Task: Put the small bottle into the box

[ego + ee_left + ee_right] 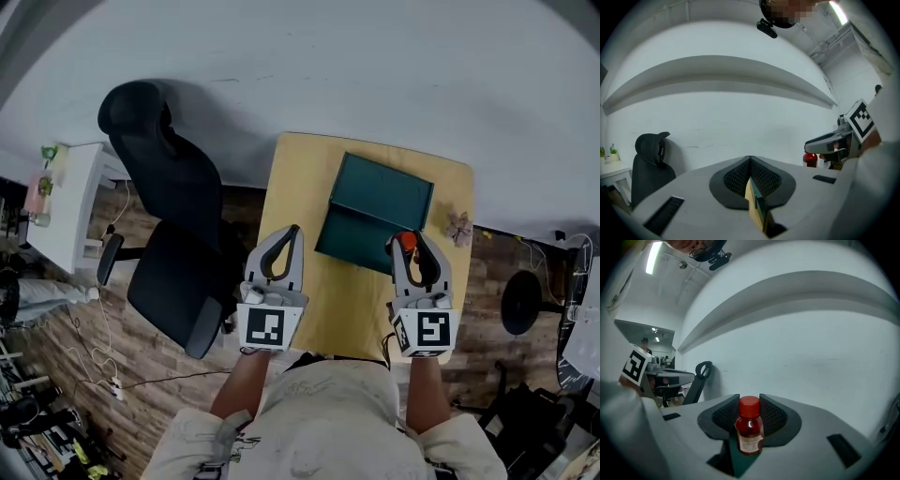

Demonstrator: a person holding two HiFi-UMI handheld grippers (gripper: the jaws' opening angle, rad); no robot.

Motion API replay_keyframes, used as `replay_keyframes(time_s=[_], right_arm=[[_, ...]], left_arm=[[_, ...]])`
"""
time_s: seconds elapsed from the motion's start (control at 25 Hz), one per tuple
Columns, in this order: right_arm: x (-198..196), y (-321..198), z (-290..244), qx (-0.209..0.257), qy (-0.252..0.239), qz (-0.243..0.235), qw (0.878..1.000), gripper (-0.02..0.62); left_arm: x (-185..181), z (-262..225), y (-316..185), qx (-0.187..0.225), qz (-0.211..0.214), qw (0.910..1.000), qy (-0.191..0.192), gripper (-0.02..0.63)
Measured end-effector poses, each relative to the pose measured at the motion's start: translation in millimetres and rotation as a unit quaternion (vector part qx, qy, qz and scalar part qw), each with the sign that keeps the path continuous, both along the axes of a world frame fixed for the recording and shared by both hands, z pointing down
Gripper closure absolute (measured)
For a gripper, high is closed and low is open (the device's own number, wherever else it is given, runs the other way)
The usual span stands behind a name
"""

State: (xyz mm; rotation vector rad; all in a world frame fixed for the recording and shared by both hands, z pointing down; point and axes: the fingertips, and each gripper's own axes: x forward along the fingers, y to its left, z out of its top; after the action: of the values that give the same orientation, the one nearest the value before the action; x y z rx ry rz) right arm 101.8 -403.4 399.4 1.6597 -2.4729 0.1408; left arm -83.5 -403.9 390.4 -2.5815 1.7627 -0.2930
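Two grippers are held side by side over the near part of a light wooden worktop (298, 178), one in each of the person's hands. The left gripper (294, 232) is pressed together: in the left gripper view its ribbed pads meet at the tips, and nothing is caught between them. The right gripper (410, 241) is pinched on the small bottle (749, 430), which is gripped upright by its sides between the two pads. The red cap, the reddish-brown contents and a pale label are seen plainly in the right gripper view. The bottle is carried in the air, just at the near right corner of the dark green box (380, 192). The box is set on the middle of the worktop, and its lid appears to be raised on the far side. A small pinkish object (459, 228), too small to be identified, is seen at the worktop's right edge, just beside the box. A black office chair (169, 234) is placed at the left of the worktop, on a wood-patterned floor (66, 347).
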Motion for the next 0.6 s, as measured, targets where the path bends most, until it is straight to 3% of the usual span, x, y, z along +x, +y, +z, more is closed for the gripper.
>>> replay_keyframes(time_s=[0.6], right_arm=[[-32, -15, 99, -0.084, 0.03, -0.056, 0.995, 0.451]], left_arm=[[-10, 95, 17, -0.1, -0.023, 0.9947, -0.003, 0.6]])
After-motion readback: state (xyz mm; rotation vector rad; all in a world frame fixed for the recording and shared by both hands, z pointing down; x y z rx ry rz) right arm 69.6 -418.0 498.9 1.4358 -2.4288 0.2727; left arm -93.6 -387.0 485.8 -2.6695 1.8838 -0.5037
